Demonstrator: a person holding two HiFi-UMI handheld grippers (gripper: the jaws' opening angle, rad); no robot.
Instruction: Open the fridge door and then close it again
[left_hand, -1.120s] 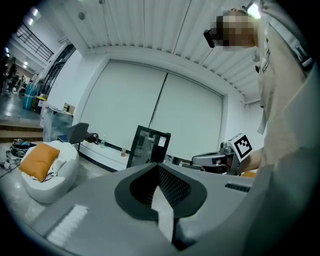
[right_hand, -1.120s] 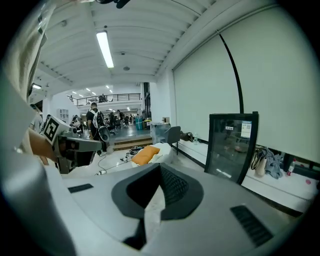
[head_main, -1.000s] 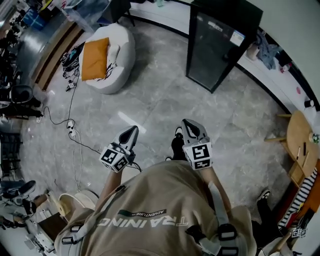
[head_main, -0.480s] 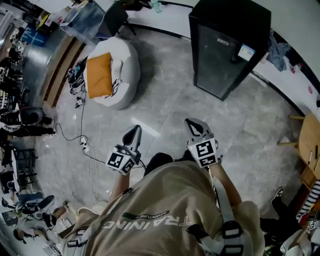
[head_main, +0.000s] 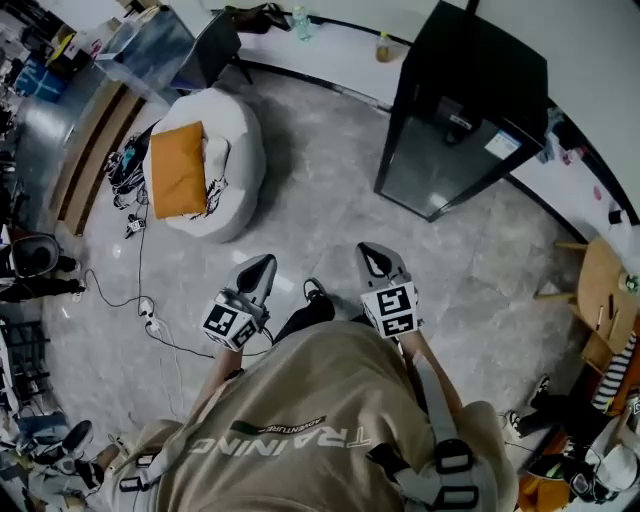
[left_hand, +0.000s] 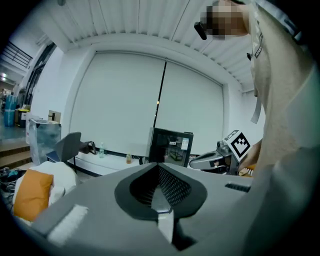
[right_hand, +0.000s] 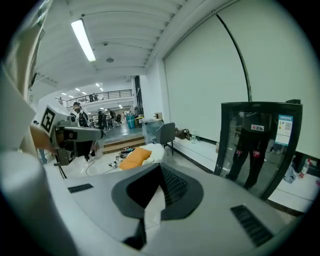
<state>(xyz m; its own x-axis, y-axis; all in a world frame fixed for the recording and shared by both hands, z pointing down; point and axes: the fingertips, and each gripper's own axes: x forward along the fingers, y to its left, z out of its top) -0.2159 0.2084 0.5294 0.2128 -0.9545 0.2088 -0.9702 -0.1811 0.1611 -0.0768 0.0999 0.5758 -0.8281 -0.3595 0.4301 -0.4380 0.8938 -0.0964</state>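
Observation:
The fridge (head_main: 460, 120) is a tall black cabinet with a glass door, standing shut by the white wall at the upper right of the head view. Its door also shows ahead in the left gripper view (left_hand: 170, 147) and at the right of the right gripper view (right_hand: 257, 142). My left gripper (head_main: 256, 272) and right gripper (head_main: 375, 258) are held side by side in front of the person's chest, well short of the fridge. Both are shut with nothing between them, as also shown in the left gripper (left_hand: 159, 175) and right gripper (right_hand: 159, 185) views.
A white beanbag (head_main: 235, 120) with an orange cushion (head_main: 178, 168) lies on the grey floor at the left. Cables (head_main: 140, 305) trail beside it. A grey chair (head_main: 215, 45) and bottles (head_main: 383, 46) stand along the back ledge. A wooden table (head_main: 598, 285) is at the right.
The person has stepped forward, and the fridge has shifted in the head view. Both grippers stay shut and level in front of the chest.

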